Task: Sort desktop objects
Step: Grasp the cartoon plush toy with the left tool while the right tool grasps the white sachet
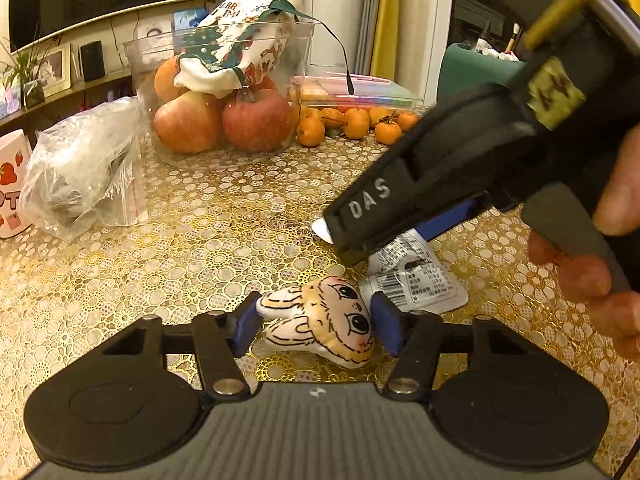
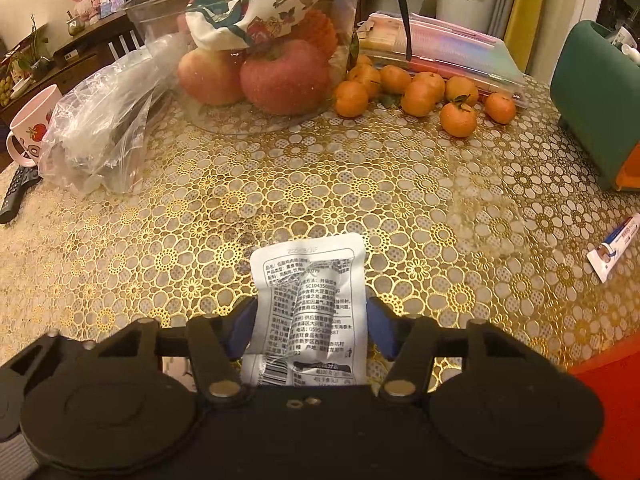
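Observation:
A small plush rabbit-eared face toy [image 1: 324,320] lies on the gold floral tablecloth [image 1: 200,240]. My left gripper [image 1: 316,324] is open around it, blue pads on either side. A white printed snack packet [image 2: 310,304] lies flat between the blue pads of my right gripper [image 2: 310,328], which stands open around it. In the left wrist view the right gripper [image 1: 400,236] comes in from the right over the packet [image 1: 416,280], just beyond the toy.
A clear container [image 2: 256,40] with apples and a printed cloth bag stands at the back. Several tangerines [image 2: 416,92] lie beside it. A crumpled plastic bag [image 2: 108,120], a pink mug [image 2: 28,128], a remote [image 2: 16,196], a green box [image 2: 600,96] and a tube [image 2: 616,248] surround the middle.

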